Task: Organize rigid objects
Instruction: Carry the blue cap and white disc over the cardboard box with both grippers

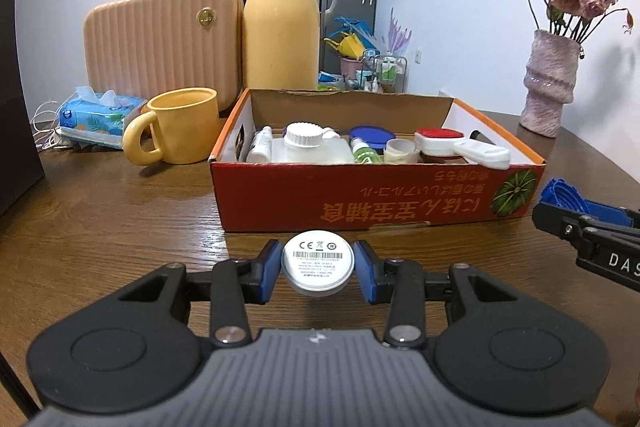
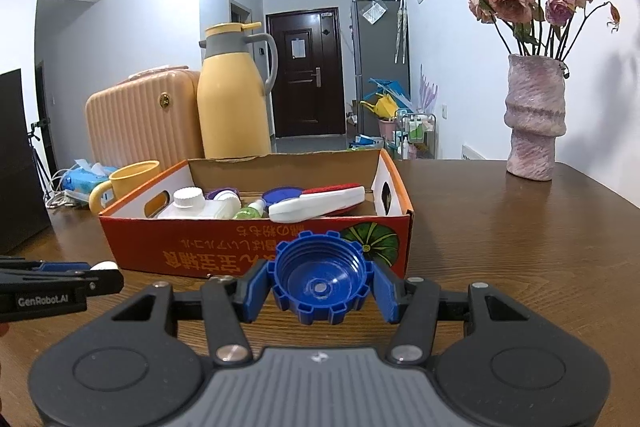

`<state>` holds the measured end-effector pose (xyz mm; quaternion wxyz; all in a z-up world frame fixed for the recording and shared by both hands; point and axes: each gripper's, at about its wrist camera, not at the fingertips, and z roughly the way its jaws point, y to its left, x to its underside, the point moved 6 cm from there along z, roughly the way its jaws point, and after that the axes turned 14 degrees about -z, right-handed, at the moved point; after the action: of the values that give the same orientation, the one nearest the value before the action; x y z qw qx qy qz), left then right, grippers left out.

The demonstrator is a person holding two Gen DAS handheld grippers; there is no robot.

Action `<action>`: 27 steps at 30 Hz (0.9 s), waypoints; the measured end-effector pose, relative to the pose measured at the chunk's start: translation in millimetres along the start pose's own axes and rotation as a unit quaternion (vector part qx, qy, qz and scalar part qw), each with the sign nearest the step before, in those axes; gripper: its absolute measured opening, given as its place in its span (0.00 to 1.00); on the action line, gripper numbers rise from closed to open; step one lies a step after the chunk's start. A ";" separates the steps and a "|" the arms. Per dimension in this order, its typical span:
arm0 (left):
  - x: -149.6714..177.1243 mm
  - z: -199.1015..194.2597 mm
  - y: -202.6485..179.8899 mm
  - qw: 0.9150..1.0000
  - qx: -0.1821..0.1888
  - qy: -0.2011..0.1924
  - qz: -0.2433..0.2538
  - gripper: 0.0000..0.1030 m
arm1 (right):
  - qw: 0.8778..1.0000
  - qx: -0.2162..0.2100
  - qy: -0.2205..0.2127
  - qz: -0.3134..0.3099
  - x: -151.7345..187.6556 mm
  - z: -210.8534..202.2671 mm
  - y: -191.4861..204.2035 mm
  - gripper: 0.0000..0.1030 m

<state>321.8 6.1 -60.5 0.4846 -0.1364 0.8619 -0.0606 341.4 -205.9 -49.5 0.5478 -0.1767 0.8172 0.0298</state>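
Your left gripper (image 1: pixel 318 269) is clamped on a small round white disc (image 1: pixel 317 264), its labelled face with barcode and printed marks turned toward the camera. Both blue pads press the disc's rim from either side. The disc is held clear of the wooden table (image 1: pixel 120 219), just in front of the near wall of the cardboard box (image 1: pixel 376 199).

Your right gripper (image 2: pixel 320 289) is clamped on a blue ribbed cap (image 2: pixel 320 281), open side facing the camera, with the notched rim caught between the blue pads. It too sits just short of the box's near wall, above the table surface. From the left wrist view this gripper shows at the right edge, close beside the box's near right corner.

The box stands open on the table, red-orange outside with printed lettering and a pumpkin picture. Inside it you have a white bottle with a ribbed screw cap (image 1: pixel 306 145), a small white bottle (image 1: pixel 260 145), a green bottle (image 1: pixel 362 153), a dark blue lid (image 1: pixel 370 137), a pale tub (image 1: pixel 400 151), and a white-handled brush with a red pad (image 1: pixel 460 145) lying across the right end.

Behind the box stand a yellow mug (image 1: pixel 180 125), a yellow thermos jug (image 1: pixel 282 19), a pink ribbed case (image 1: pixel 160 43), a tissue pack (image 1: pixel 100 115), and a pink vase of dried roses (image 1: pixel 550 83).
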 end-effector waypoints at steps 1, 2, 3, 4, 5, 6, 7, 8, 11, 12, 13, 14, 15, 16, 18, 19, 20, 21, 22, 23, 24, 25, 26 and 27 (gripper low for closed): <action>0.1 -1.7 -0.8 1.000 0.001 -0.002 0.000 0.39 | 1.000 0.001 -0.002 0.001 -0.1 -1.7 0.0 0.52; -0.1 -3.5 -1.2 1.000 0.002 -0.004 0.001 0.39 | 1.000 0.001 -0.005 0.001 0.0 -3.5 0.0 0.52; -0.4 -5.0 -1.9 1.000 0.003 -0.006 0.001 0.39 | 1.000 0.001 -0.007 0.002 -0.3 -4.9 -0.1 0.52; -1.0 -6.2 -2.4 1.000 0.004 -0.007 0.001 0.39 | 1.000 0.000 -0.010 0.002 -0.9 -6.4 0.1 0.52; -1.8 -7.7 -2.8 1.000 0.005 -0.009 0.000 0.39 | 1.000 0.000 -0.012 0.002 -1.9 -7.3 0.1 0.52; -2.6 -8.6 -3.2 1.000 0.006 -0.010 -0.001 0.39 | 1.000 0.001 -0.015 0.002 -2.8 -8.3 0.2 0.52; -3.9 -9.7 -3.6 1.000 0.007 -0.012 -0.001 0.39 | 1.000 0.000 -0.016 0.003 -3.8 -8.8 0.2 0.52; -5.1 -10.8 -4.1 1.000 0.008 -0.013 -0.002 0.39 | 1.000 0.000 -0.019 0.003 -5.2 -9.3 0.2 0.52; -9.1 -13.2 -5.2 1.000 0.009 -0.020 -0.004 0.39 | 1.000 -0.001 -0.025 0.002 -9.6 -10.7 0.2 0.52; -10.7 -13.1 -5.8 1.000 0.009 -0.021 -0.004 0.39 | 1.000 -0.001 -0.027 0.001 -11.4 -10.9 0.4 0.52; -12.3 -13.1 -6.6 1.000 0.009 -0.022 -0.004 0.39 | 1.000 -0.002 -0.029 0.001 -13.2 -11.1 0.5 0.52; -14.2 -13.0 -7.3 1.000 0.010 -0.023 -0.005 0.39 | 1.000 -0.002 -0.031 0.000 -15.3 -11.1 0.7 0.52; -16.2 -13.0 -8.2 1.000 0.010 -0.025 -0.005 0.39 | 0.999 -0.002 -0.033 0.000 -17.2 -11.2 0.7 0.52; -18.4 -12.9 -9.0 1.000 0.011 -0.027 -0.005 0.39 | 0.999 -0.001 -0.036 0.000 -20.0 -11.0 0.6 0.52; -22.8 -12.2 -10.9 0.999 0.013 -0.029 -0.006 0.39 | 0.999 -0.001 -0.040 -0.001 -25.0 -10.2 0.9 0.52; -25.3 -11.8 -11.8 0.999 0.015 -0.031 -0.006 0.39 | 0.999 0.000 -0.042 -0.002 -28.0 -9.2 0.8 0.52; -27.7 -11.4 -13.1 0.999 0.017 -0.033 -0.005 0.39 | 0.999 0.001 -0.044 -0.003 -31.4 -7.9 0.9 0.52; -30.3 -11.1 -14.4 0.999 0.018 -0.036 -0.004 0.39 | 0.999 0.001 -0.046 -0.005 -34.9 -6.5 1.2 0.52; -32.8 -10.9 -15.7 0.999 0.019 -0.038 -0.003 0.39 | 0.999 0.002 -0.048 -0.007 -38.3 -5.5 1.5 0.52; -35.8 -10.2 -16.6 0.999 0.020 -0.041 -0.003 0.39 | 0.999 0.002 -0.051 -0.009 -41.9 -4.2 2.0 0.52; -38.8 -9.6 -17.5 0.999 0.021 -0.044 -0.004 0.39 | 0.999 0.003 -0.053 -0.011 -45.3 -2.6 2.5 0.52; -42.0 -8.6 -18.3 0.999 0.022 -0.046 -0.005 0.39 | 0.998 0.004 -0.055 -0.013 -48.4 -0.8 3.0 0.52; -45.1 -7.5 -19.4 0.999 0.022 -0.048 -0.005 0.39 | 0.998 0.004 -0.056 -0.014 -51.6 1.5 3.4 0.52; -48.5 -6.3 -20.0 0.998 0.022 -0.050 -0.007 0.39 | 0.998 0.005 -0.057 -0.015 -54.1 3.9 3.7 0.52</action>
<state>343.8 1.0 -12.7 0.5298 -0.1345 0.8339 -0.0760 362.0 -187.6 -2.5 0.5945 -0.1843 0.7822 0.0277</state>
